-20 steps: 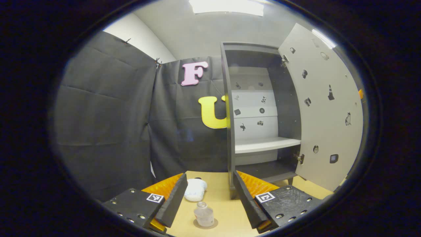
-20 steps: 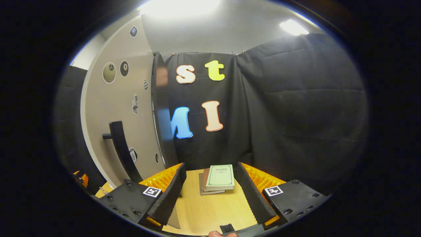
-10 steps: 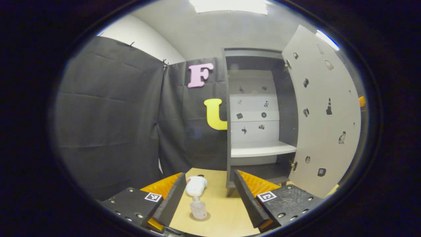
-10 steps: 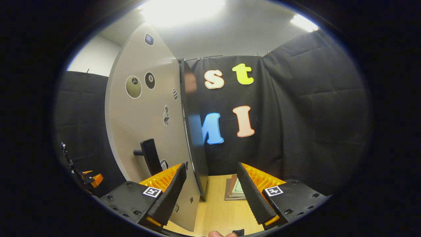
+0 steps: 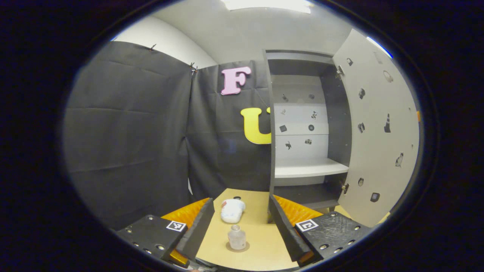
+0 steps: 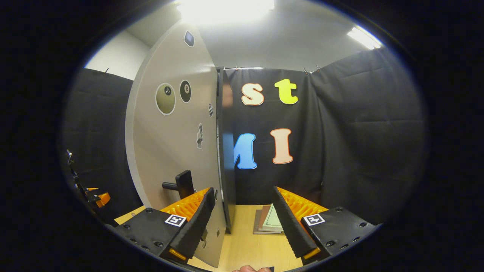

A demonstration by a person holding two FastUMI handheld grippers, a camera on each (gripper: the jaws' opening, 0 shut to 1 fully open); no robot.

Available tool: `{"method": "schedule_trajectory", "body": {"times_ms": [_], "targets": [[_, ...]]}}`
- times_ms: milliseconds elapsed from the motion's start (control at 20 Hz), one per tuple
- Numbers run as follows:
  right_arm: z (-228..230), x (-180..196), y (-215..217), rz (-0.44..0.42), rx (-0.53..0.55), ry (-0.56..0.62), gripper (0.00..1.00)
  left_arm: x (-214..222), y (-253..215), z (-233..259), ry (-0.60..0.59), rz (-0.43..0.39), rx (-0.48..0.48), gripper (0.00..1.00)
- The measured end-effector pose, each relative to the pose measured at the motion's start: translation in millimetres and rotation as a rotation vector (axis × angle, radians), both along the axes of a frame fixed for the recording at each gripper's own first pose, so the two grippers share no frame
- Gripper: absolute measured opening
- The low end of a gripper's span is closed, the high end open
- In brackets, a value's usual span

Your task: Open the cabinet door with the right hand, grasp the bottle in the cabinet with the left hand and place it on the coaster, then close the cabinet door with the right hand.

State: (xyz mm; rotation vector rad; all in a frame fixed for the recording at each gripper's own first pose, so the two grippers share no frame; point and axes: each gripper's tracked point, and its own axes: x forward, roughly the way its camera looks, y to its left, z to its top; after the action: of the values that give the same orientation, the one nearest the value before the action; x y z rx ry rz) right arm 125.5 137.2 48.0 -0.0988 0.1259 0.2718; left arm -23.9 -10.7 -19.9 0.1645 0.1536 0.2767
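Bottle (image 5: 236, 237) already sits on the coaster (image 5: 237, 248), out on the table (image 5: 261, 241) in front of the cabinet (image 5: 302, 124) and to its left, with a white crumpled thing (image 5: 232, 210) just behind it. So you're on the last step: closing the cabinet door (image 6: 177, 143).

Your left gripper (image 5: 239, 226) hangs back from the bottle, fingers spread wide, touching nothing.

Your right gripper (image 6: 242, 223) is level and points at the door's free edge, fingers spread, with that edge between them. Contact is probably none; it's hard to tell at this angle. The handle (image 6: 184, 184) sits just left of the left finger, on the door's outer face.

Next you need to get onto the handle or outer face and swing the door toward the cabinet. Books (image 6: 269, 223) lie on the table behind the door edge, clear of the swing as far as I can judge.
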Motion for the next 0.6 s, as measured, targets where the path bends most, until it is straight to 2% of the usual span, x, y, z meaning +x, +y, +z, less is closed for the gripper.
{"method": "schedule_trajectory", "body": {"times_ms": [200, 350, 600], "targets": [[-8.2, -4.6, 29.2, -0.004, 0.02, 0.025, 0.96, 25.6, 32.4, -1.8, 0.013, -0.022, -0.02, 0.88], [-7.9, -16.8, 64.6, 0.033, 0.008, 0.017, 0.96, 36.7, 59.9, 2.1, 0.016, -0.022, -0.012, 0.88], [-26.4, -27.2, 127.3, 0.092, 0.073, 0.071, 0.96, 49.2, 94.1, 1.9, 0.007, -0.028, 0.023, 0.89]]}}
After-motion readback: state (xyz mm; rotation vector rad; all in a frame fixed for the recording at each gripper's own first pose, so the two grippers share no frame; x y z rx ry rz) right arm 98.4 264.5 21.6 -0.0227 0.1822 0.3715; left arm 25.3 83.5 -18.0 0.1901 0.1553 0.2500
